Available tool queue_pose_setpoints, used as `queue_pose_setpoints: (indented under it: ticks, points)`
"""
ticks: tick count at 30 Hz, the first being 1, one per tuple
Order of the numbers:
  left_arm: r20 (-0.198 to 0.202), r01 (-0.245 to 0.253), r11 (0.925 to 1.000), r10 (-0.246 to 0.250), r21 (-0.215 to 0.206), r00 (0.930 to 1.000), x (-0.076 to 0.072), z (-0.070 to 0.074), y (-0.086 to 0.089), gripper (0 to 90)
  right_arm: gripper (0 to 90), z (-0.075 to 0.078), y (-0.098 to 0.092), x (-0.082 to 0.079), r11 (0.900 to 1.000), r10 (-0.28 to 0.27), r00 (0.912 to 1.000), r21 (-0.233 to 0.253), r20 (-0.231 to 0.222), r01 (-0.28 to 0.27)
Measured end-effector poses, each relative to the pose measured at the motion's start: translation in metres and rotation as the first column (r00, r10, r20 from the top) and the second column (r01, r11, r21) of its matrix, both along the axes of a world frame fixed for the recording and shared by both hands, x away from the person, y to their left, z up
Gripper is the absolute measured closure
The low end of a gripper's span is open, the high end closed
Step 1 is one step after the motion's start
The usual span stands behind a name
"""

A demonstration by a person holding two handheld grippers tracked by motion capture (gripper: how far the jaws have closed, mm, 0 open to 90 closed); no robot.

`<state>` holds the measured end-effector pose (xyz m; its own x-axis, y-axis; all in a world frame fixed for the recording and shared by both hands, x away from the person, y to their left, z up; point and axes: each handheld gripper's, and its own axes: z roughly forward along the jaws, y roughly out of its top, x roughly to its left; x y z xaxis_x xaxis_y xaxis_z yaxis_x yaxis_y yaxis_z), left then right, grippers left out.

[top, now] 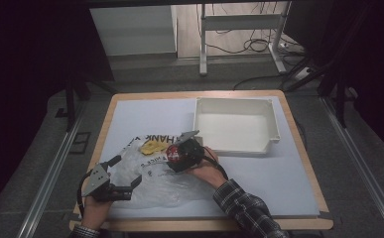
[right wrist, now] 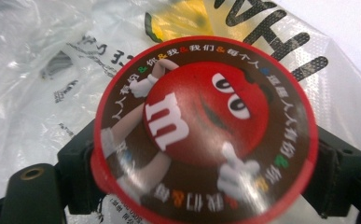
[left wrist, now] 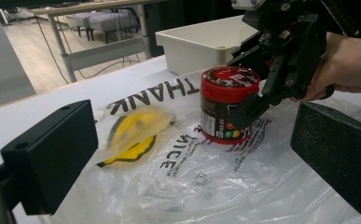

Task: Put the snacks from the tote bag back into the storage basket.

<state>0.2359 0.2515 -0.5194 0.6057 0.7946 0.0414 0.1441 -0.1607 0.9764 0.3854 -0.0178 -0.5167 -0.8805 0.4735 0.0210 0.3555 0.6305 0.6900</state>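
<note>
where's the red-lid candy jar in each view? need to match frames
High view: candy jar at table centre, in the right tongs.
Left gripper view: upper centre-right, upright on the plastic bag.
Right gripper view: lid centre frame, jaws either side.
Shared landmark: the bag's black THANK print.

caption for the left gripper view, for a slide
Right tongs grip a red-lidded candy jar standing on a printed plastic bag.

Dim room with dark edges, the counter (top: pixel 279 173) softly lit from above, and the close candy tub (right wrist: pixel 206 135) blurs.
</note>
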Motion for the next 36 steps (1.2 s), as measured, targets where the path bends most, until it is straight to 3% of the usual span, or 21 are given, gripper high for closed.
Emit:
queue_pose_setpoints:
  ticks: [7, 11, 19, 30, 36]
  points:
    - [0.001, 0.000, 1.0000, 0.000, 0.004, 1.0000, 0.000, 0.000, 0.000, 0.6, 20.7, -0.001, 0.012, 0.002, 0.992, 0.019, 0.9997, -0.126, -0.014, -0.021]
    - [0.000, 0.000, 1.0000, 0.000, 0.007, 1.0000, 0.000, 0.000, -0.001, 0.6, 23.3, -0.001, 0.016, 0.003, 0.987, 0.024, 0.9996, -0.160, -0.015, -0.026]
    - [0.000, -0.001, 0.9999, 0.001, 0.014, 1.0000, 0.000, 0.000, -0.001, 0.6, 25.4, 0.002, 0.017, 0.004, 0.981, 0.034, 0.9991, -0.188, -0.025, -0.038]
    - [0.000, -0.002, 0.9999, 0.002, 0.014, 1.0000, 0.000, 0.000, -0.001, 0.6, 25.7, 0.006, 0.016, 0.003, 0.983, 0.030, 0.9991, -0.182, -0.031, -0.035]
    - [0.000, -0.003, 0.9998, 0.003, 0.018, 1.0000, 0.000, 0.000, -0.001, 0.6, 25.7, 0.019, 0.016, -0.002, 0.982, 0.050, 0.9986, -0.183, -0.018, -0.052]
